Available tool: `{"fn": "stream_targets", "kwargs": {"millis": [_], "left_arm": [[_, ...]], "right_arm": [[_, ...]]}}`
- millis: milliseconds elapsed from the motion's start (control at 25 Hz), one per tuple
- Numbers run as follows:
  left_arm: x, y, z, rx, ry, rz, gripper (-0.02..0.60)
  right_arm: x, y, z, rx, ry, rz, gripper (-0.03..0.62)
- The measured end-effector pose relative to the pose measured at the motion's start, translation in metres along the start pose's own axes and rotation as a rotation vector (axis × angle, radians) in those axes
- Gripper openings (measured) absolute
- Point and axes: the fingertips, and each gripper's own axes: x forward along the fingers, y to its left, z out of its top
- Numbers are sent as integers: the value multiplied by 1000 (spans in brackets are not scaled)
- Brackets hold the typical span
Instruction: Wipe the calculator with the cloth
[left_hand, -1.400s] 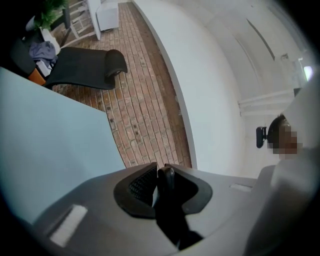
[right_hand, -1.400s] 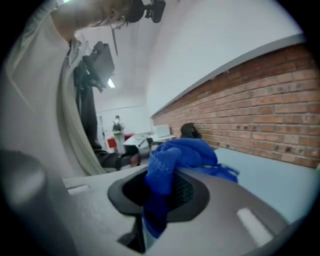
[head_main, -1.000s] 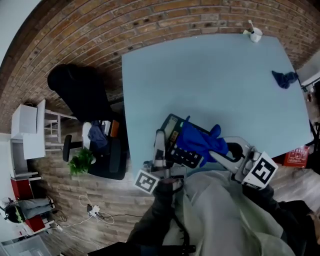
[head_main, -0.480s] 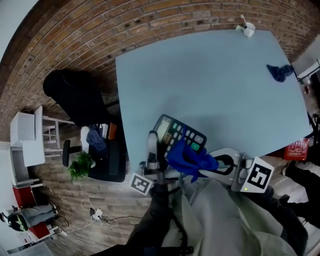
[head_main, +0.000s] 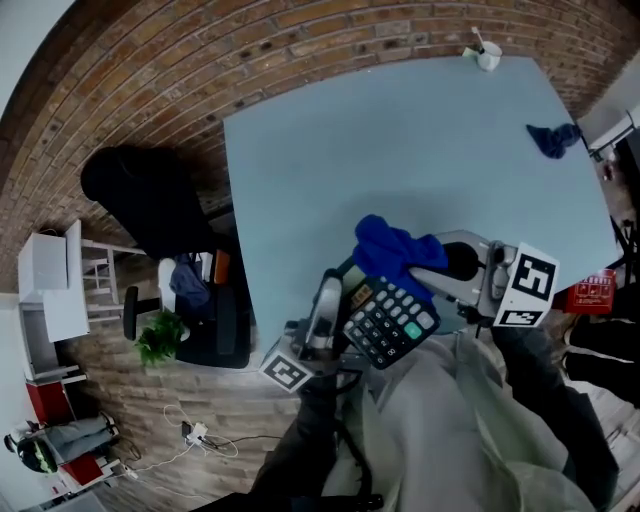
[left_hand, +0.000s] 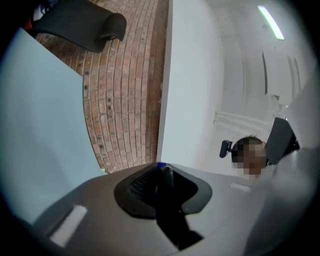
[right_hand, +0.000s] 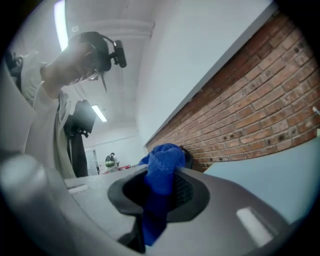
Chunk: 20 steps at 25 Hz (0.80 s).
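In the head view the dark calculator (head_main: 392, 320) is off the light-blue table (head_main: 400, 150), tilted with its keys facing up. My left gripper (head_main: 338, 300) is shut on its left edge. The left gripper view shows that thin dark calculator edge (left_hand: 167, 200) clamped in the left gripper (left_hand: 162, 172). The blue cloth (head_main: 390, 250) bunches at the calculator's far end, and my right gripper (head_main: 428, 260) is shut on it. In the right gripper view the cloth (right_hand: 161, 170) sticks out from between the jaws of the right gripper (right_hand: 160, 186).
A second blue cloth (head_main: 553, 138) lies at the table's far right, and a white cup (head_main: 483, 55) stands at its far edge. Left of the table are a black office chair (head_main: 150, 195) and a green plant (head_main: 160, 325). A red box (head_main: 598, 292) sits at the right.
The calculator has risen and tipped towards the person in my left gripper. The cloth slid from its middle down to its near end, then up to its far end.
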Motion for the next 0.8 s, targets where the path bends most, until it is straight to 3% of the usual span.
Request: {"fn": "stream_targets", "kwargs": {"millis": [120,320,400,520,640,800], "left_arm": [[5,4,-14,48,64,30,54],[2,15,2,54,5,91,52],[0,19,7,31,-6,103,52],[5,28,4,-24,-9,99,52],[24,37,-18,-49,29,93,54],[41,53,-40,-34,98,132,54]], "right_arm": [[8,-22,8,53,-53,-41,71],[12,-10,-1,54,-2,-13,72],[2,2,-11,52,30,11,72],[-23,7,-18,137,3,56,72],[-48,-16,-25,181,-34,-28,72],[-71,-26,-30,155,11,-146,72]]}}
